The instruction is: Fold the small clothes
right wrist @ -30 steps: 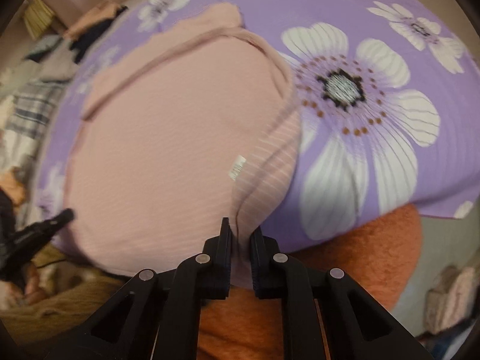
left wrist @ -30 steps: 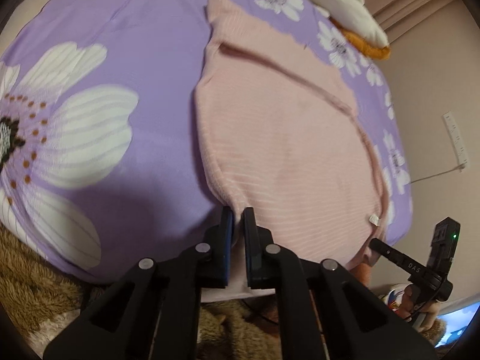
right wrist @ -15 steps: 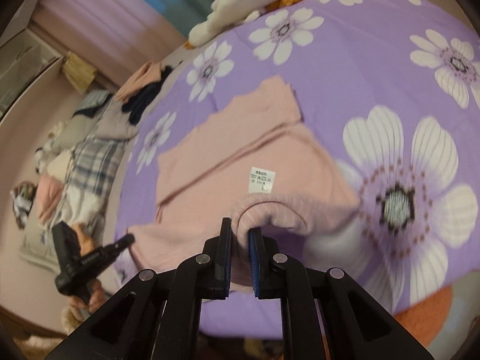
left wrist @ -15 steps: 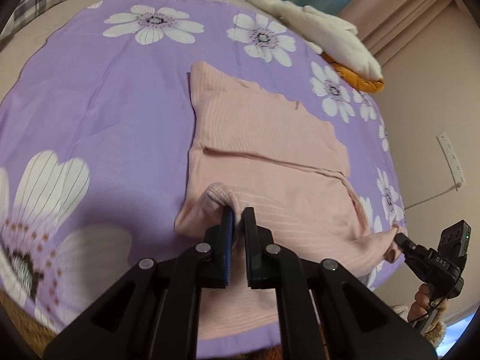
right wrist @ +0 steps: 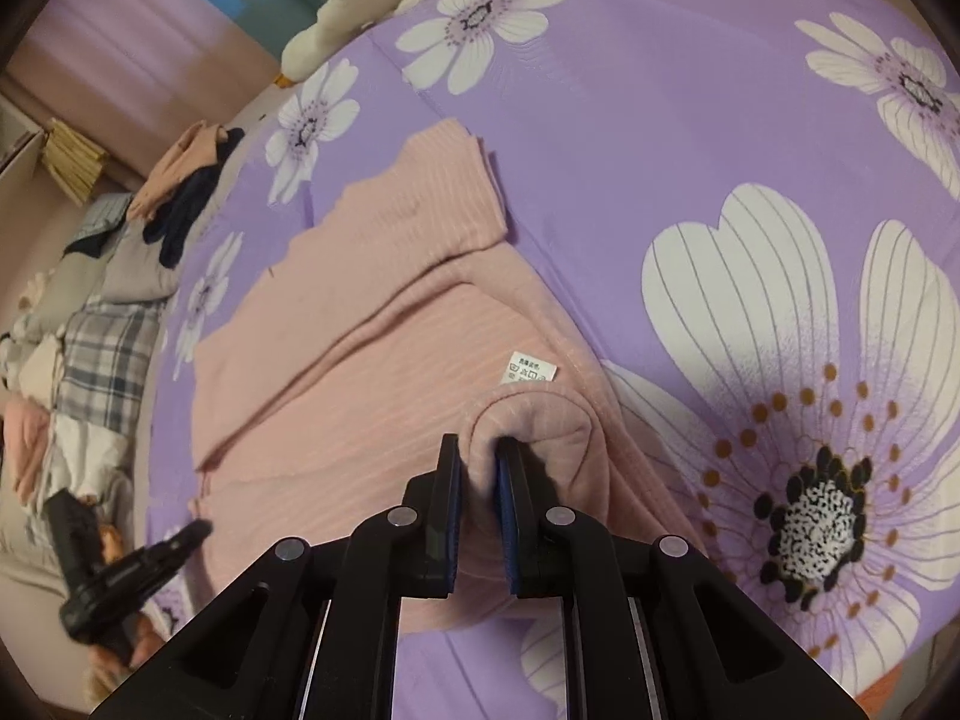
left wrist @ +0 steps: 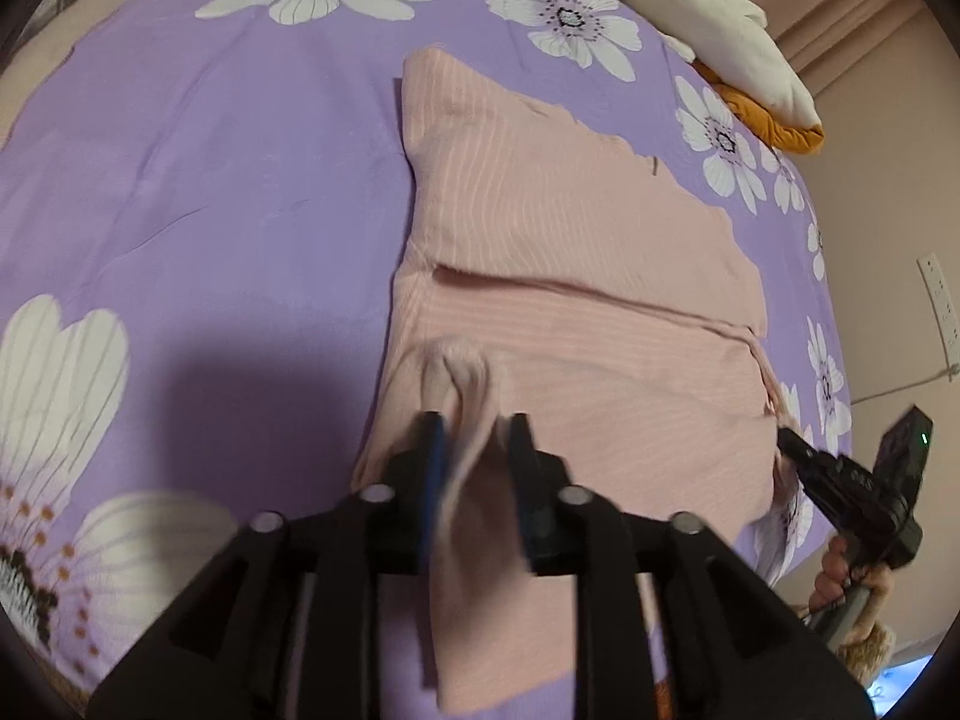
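Two grippers are over a purple bedspread (left wrist: 228, 192) printed with large white flowers, which fills most of what you see ahead of both tools. On it, directly in front of your fingers, lies the pink ribbed garment (left wrist: 570, 252), spread out with its near part doubled over the far part, so a fold edge runs across it just beyond your left tool.

Your left gripper (left wrist: 477, 450) has its jaws parted a moderate way; a loose ridge of the pink fabric stands between them, and the motion blur there keeps you from telling whether either pad touches it. Your right gripper (right wrist: 477, 468) has its jaws drawn close together, pinching a rounded bunch of the same garment (right wrist: 384, 312) at its near right corner.

Beyond the garment and to the right of your left tool, a white cushion (left wrist: 720, 30) rests on something orange at the bed's far edge. Far to the left of your right tool sits a heap of other clothes (right wrist: 114, 312), plaid and navy among them. Just past your right fingertips, a small white care label (right wrist: 531, 367) lies flat on the pink fabric.
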`<state>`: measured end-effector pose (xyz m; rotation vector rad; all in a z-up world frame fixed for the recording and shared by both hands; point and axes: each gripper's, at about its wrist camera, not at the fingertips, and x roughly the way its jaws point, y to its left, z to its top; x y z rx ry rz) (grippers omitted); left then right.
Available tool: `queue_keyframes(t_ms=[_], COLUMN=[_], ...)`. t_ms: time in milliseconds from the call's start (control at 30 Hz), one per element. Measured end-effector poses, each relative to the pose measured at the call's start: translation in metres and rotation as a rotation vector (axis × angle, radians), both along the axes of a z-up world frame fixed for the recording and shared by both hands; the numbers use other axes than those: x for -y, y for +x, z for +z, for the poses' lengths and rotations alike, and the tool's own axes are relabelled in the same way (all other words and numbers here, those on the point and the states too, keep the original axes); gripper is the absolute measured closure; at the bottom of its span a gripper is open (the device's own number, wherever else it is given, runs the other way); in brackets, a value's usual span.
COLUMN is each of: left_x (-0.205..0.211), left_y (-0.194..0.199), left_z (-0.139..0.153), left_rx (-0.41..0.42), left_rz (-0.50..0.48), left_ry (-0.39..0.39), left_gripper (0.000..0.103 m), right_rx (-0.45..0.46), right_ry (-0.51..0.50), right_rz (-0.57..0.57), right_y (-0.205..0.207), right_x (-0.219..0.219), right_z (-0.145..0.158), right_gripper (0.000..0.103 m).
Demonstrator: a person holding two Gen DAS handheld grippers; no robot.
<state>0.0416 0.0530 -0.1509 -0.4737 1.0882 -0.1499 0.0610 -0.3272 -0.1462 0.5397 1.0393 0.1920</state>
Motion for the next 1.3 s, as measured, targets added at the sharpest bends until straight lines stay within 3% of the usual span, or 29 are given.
queue_keyframes(t_ms=[100, 300, 400, 500, 700, 967, 1300], left_x=[0.003, 0.013, 0.018, 0.021, 0.017, -0.006, -0.021], left_y=[-0.016, -0.038, -0.043, -0.042, -0.042, -0.063, -0.077], left_z=[0.0, -0.018, -0.02, -0.023, -0.019, 0.025, 0.069], left_rx=[-0.006, -0.074, -0.042, -0.04, -0.031, 0.07, 0.208], left_rz=[-0.013, -0.045, -0.037, -0.036, 0.004, 0.061, 0.07], left_ry=[-0.008, -0.104, -0.086, -0.079, -0.125, -0.248, -0.294], left_gripper=[0.055, 0.05, 0.058, 0.1, 0.1, 0.1, 0.103], right_rx=[-0.006, -0.003, -0.002, 0.002, 0.004, 0.08, 0.188], right_ry=[-0.003, -0.025, -0.024, -0.028, -0.064, -0.074, 0.048], right_rz=[0.004, 0.004, -0.001, 0.001, 0.009, 0.023, 0.066], right_y=[0.001, 0.003, 0.002, 0.002, 0.002, -0.015, -0.033], right_x=[0.001, -0.002, -0.003, -0.003, -0.007, -0.007, -0.011], right_z=[-0.002, -0.003, -0.004, -0.004, 0.001, 0.033, 0.076], right_gripper=[0.091, 0.091, 0.091, 0.091, 0.091, 0.091, 0.091])
